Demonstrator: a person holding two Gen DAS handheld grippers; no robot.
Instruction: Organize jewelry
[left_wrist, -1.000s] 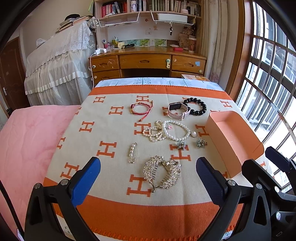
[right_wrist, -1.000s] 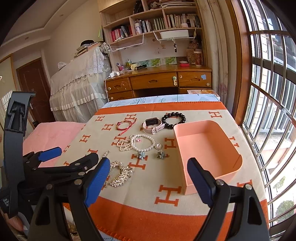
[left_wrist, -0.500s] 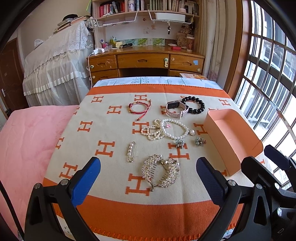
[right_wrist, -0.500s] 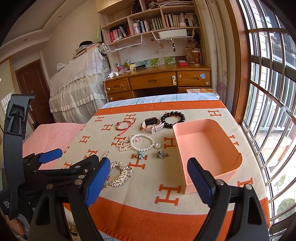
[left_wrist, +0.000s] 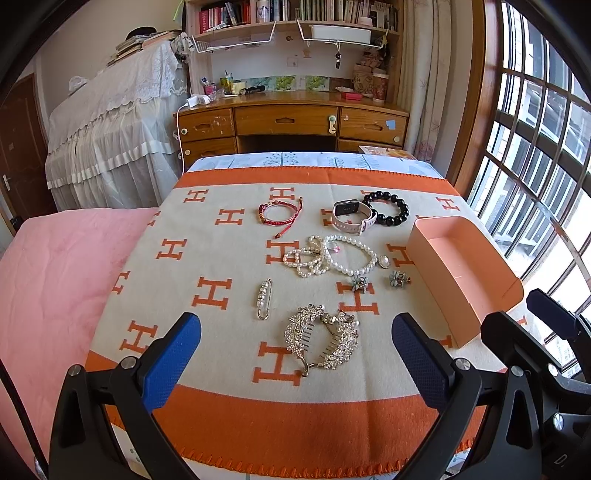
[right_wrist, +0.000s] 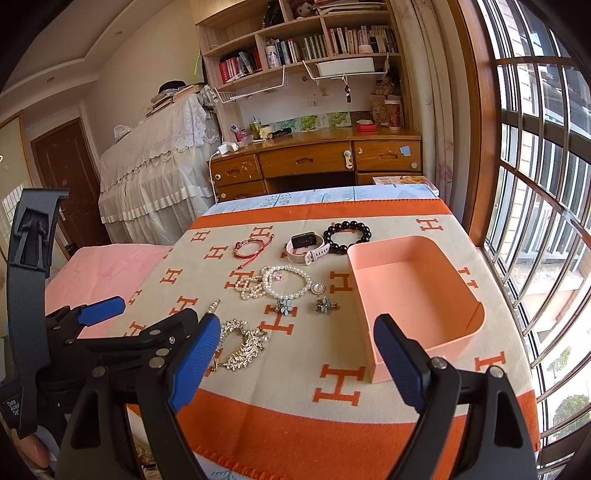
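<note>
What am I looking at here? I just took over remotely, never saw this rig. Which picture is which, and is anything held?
No robot arm: a person holds two hand grippers, each with a fisheye camera looking along its blue fingers. One picture is from the left gripper, the other from the right gripper. Both are open, holding nothing. On the orange H-patterned blanket lie a rhinestone hair comb, pearl pin, pearl necklaces, red cord bracelet, smartwatch and black bead bracelet. The pink box has nothing in it.

left gripper (left_wrist: 295, 354), right gripper (right_wrist: 291, 354) spread wide, side by side
</note>
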